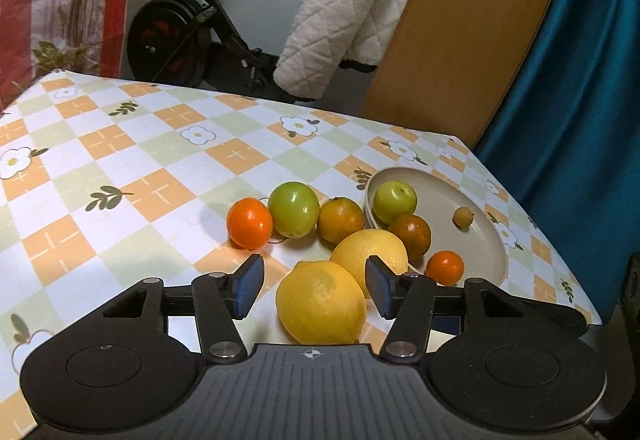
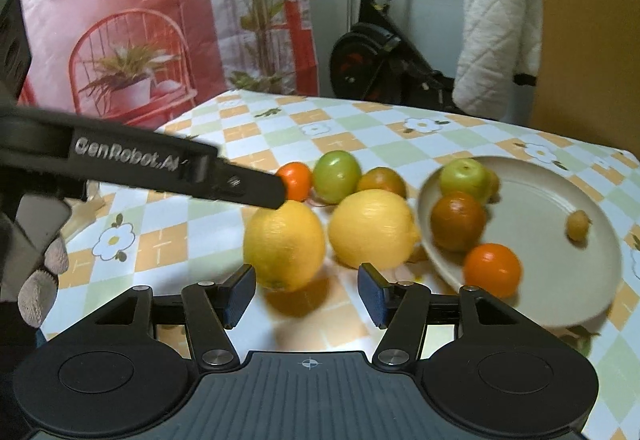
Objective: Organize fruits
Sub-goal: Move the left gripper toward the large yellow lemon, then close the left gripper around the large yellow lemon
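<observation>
The left gripper (image 1: 315, 286) stood parted, its pads clear of the near lemon (image 1: 321, 302) lying between them on the checked tablecloth (image 1: 120, 160). The right gripper (image 2: 306, 294) was likewise spread and empty, just short of that lemon. More fruit lay on the beige plate (image 2: 560, 280).

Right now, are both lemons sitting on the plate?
No, both lemons lie on the tablecloth beside the plate.

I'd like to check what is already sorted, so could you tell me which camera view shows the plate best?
The right wrist view: the plate fills its right side, most of the rim visible, with four fruits on it. In the left wrist view the plate sits farther off, smaller, its near rim hidden behind a lemon.
</observation>
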### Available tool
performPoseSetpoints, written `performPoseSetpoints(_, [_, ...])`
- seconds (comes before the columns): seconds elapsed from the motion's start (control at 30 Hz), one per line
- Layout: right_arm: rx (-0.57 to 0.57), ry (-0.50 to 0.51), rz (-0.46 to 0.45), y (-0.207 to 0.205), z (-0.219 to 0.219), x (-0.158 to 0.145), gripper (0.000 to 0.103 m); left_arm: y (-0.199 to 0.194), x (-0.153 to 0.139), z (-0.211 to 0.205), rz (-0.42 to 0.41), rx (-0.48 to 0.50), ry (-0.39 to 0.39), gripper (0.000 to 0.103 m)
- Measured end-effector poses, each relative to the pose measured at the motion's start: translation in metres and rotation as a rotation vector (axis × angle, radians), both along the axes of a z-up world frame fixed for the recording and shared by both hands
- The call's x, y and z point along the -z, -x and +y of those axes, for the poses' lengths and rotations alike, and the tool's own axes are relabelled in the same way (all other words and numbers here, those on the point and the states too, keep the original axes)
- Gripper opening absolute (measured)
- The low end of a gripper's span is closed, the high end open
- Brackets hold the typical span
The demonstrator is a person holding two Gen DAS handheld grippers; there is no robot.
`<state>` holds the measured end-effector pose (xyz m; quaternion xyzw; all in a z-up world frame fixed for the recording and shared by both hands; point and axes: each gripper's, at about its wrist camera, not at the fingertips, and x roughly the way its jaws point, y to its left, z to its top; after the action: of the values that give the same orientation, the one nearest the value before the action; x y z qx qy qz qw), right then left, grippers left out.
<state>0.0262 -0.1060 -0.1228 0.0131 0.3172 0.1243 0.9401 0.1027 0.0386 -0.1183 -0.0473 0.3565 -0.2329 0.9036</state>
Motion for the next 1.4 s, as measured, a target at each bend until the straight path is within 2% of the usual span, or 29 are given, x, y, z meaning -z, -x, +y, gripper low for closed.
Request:
performPoseSetpoints(0.57, [-0.023, 0.029, 0.034, -0.027, 0.025, 0.006, 0.056, -0.013, 0.022, 0.001, 0.064, 0.025, 0.054, 0.059])
performPoseSetpoints(0.9, [-0.016, 0.027, 0.032, -0.029, 0.024, 0.011, 0.054, -0.008, 0.025, -0.004, 0.061, 0.026, 0.048, 0.059])
performPoseSetpoints(1.1, [-0.014, 0.017, 0.026, -0.027, 0.021, 0.013, 0.053, -0.009, 0.027, -0.004, 0.071, 0.018, 0.052, 0.063])
performPoseSetpoints(1.23, [-0.012, 0.016, 0.023, -0.025, 0.021, 0.013, 0.053, -0.009, 0.030, -0.007, 0.076, 0.015, 0.034, 0.071])
performPoseSetpoints(1.4, [-0.012, 0.016, 0.023, -0.025, 0.021, 0.013, 0.053, -0.008, 0.030, -0.007, 0.073, 0.017, 0.026, 0.071])
